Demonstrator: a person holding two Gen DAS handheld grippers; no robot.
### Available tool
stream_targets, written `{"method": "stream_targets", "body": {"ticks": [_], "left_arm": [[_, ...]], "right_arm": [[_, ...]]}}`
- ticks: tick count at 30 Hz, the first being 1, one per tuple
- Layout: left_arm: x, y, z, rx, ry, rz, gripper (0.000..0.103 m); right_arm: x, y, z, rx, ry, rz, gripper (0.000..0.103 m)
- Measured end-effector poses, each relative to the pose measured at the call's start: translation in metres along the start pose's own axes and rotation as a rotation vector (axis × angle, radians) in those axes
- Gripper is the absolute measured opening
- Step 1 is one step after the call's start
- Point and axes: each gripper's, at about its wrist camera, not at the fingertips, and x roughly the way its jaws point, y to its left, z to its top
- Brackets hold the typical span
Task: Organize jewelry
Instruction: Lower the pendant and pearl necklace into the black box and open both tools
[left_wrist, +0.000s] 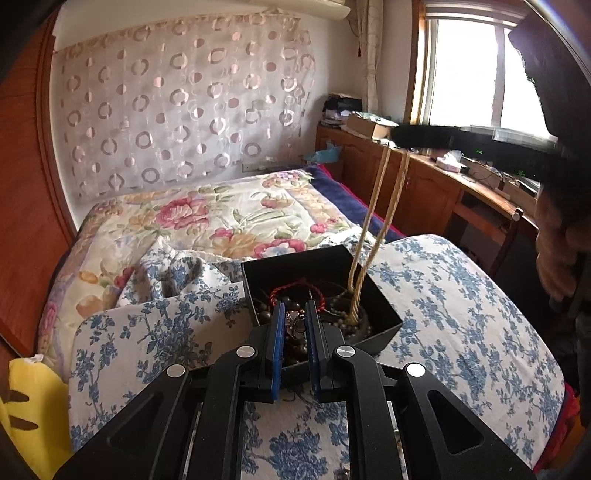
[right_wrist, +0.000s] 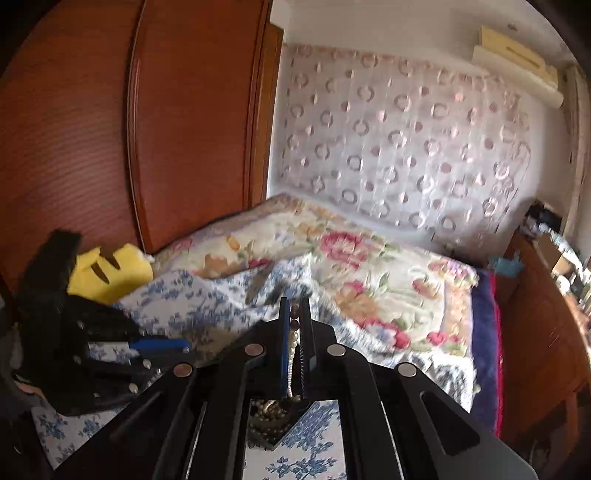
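Right claw, raised above the black box, is clenched on a pearl necklace whose two strands hang down into that box. Left claw, at the box's near edge, has its jaws parted over a red cord bracelet and dark beads inside. Box rests on the blue-floral bedspread.

A home bedroom: a bed with floral quilt, wooden wardrobe, curtained window.
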Motion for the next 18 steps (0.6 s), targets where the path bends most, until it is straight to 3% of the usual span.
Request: {"method": "stream_targets", "body": {"ticks": [9, 18], "left_arm": [[0.017, 0.003, 0.006, 0.004, 0.018, 0.003, 0.01], [0.03, 0.002, 0.016, 0.019, 0.028, 0.004, 0.01]], "right_arm": [[0.051, 0.003, -0.036, 0.032, 0.111, 0.055, 0.006], [0.062, 0.002, -0.051, 0.062, 0.131, 0.061, 0.007]]}}
